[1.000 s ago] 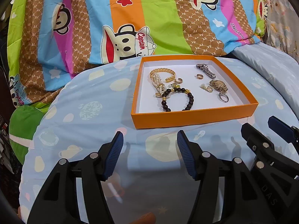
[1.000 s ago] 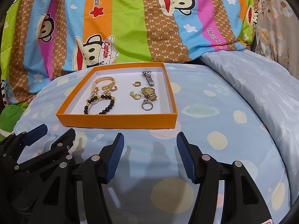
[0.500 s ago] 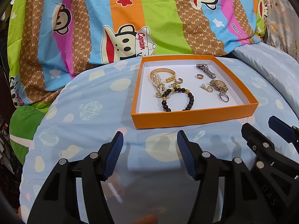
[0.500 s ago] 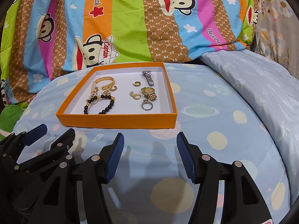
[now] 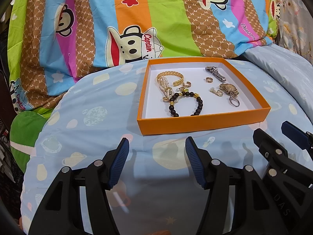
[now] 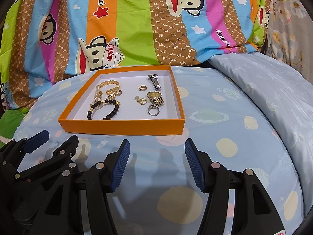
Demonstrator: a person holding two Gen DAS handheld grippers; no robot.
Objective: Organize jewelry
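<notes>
Several pieces of jewelry lie inside a shallow orange box (image 5: 203,124) with a white floor, which rests on a light blue bed cover (image 5: 93,121) printed with pale spots. Seen from the left wrist camera, a black bead bracelet (image 5: 185,103) sits in the near-left part of the box at about 7 o'clock from its center, its open loop facing the near wall; a gold chain bracelet (image 5: 170,76) lies toward 11 o'clock, with a pearl strand (image 5: 165,87) running from it toward the beads. A silver watch (image 5: 215,72) lies at 1 o'clock, its long axis slanting from far-left to near-right, and a gold watch (image 5: 228,89) sits at 3 o'clock with a silver ring (image 5: 233,101) just beside it on the near side. Both grippers hover low over the cover on the near side of the box, side by side and level: the left gripper (image 5: 156,162) and right gripper (image 6: 156,162) each have jaws spread wide, released, holding nothing. A striped cartoon monkey blanket (image 6: 137,29) rises behind the box.
</notes>
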